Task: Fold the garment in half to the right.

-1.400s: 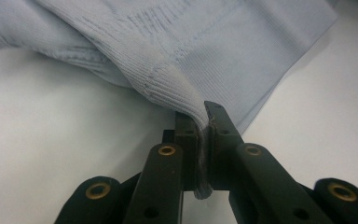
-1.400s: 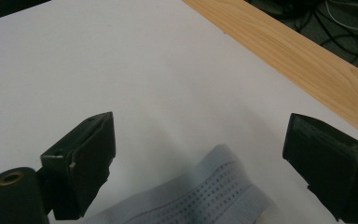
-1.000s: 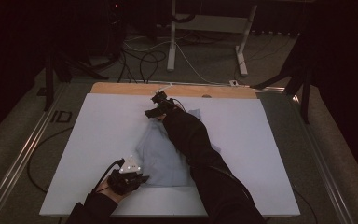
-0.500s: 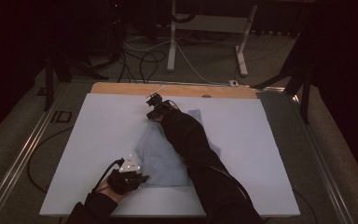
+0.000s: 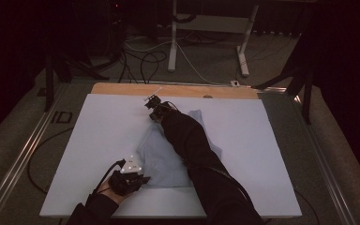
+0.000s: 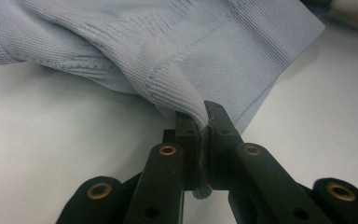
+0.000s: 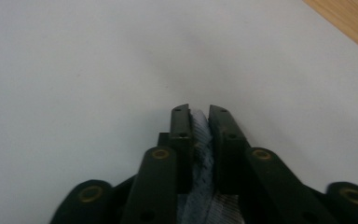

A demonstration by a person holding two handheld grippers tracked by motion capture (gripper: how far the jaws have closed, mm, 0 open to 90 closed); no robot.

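Sweater: both ends gripped

Sweater (image 5: 168,157) lies mid-table. My left tongs (image 6: 204,122) pinch its near-left hem; right tongs (image 7: 200,122) just closed on far edge cloth. Grabs done, I'd say; fold or spread remains.

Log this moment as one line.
left gripper: shut on light blue knit garment | right gripper: jaws just closed, knit between them | white table

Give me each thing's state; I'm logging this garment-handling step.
Light blue knit garment: crumpled on the white table, pinched at two spots.
Left tongs: shut on a ribbed fold of the garment at its near edge.
Right tongs: have just been closing, now clamped on the fabric at its far edge.
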